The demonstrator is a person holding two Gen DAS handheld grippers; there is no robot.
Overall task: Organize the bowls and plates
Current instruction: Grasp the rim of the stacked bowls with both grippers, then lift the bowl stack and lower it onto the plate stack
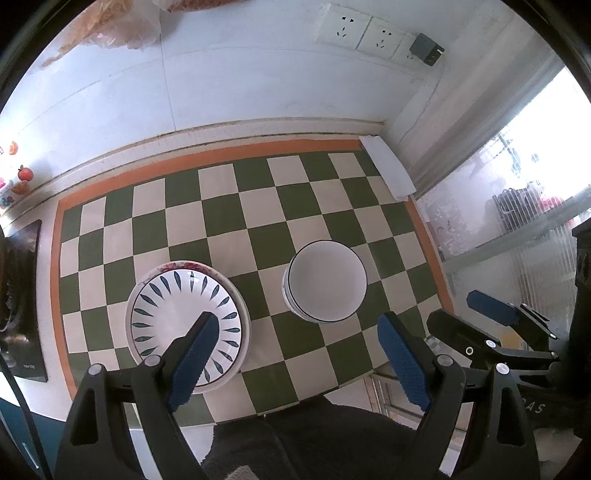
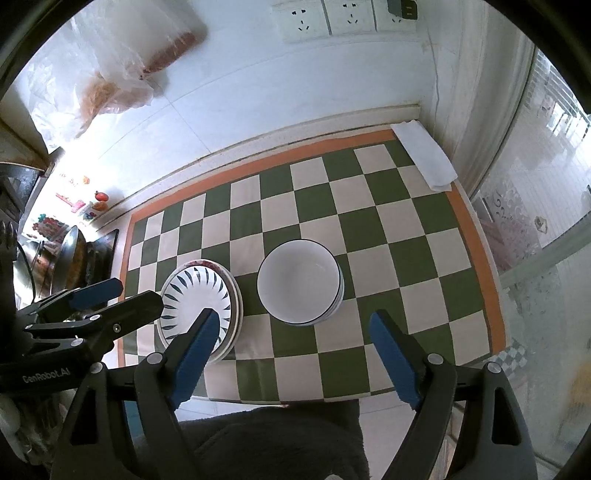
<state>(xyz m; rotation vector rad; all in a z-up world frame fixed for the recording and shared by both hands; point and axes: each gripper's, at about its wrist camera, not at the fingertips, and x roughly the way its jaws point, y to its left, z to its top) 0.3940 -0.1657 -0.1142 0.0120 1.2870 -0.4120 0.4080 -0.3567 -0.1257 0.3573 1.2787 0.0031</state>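
Note:
A stack of plates [image 1: 173, 306] lies near the left of a green-and-cream checkered mat [image 1: 258, 206]; the top plate is white with blue leaf marks, and a red-patterned rim shows beneath it. To its right sits a stack of white bowls [image 1: 327, 280] with thin dark rims. My left gripper [image 1: 297, 319] hangs open above the mat between the two stacks, holding nothing. My right gripper [image 2: 291, 315] is open and empty above the bowls [image 2: 299, 280] and plates [image 2: 195, 295]. Each gripper shows in the other's view: right gripper [image 1: 452, 308], left gripper [image 2: 138, 291].
A folded white cloth [image 2: 424, 155] lies at the mat's far right corner. A tiled wall with sockets [image 2: 325, 18] and hanging plastic bags [image 2: 110, 74] stands behind. A stove with a wok [image 2: 74, 254] is at the left, a glass partition at the right, and dark fabric [image 1: 314, 435] at the near edge.

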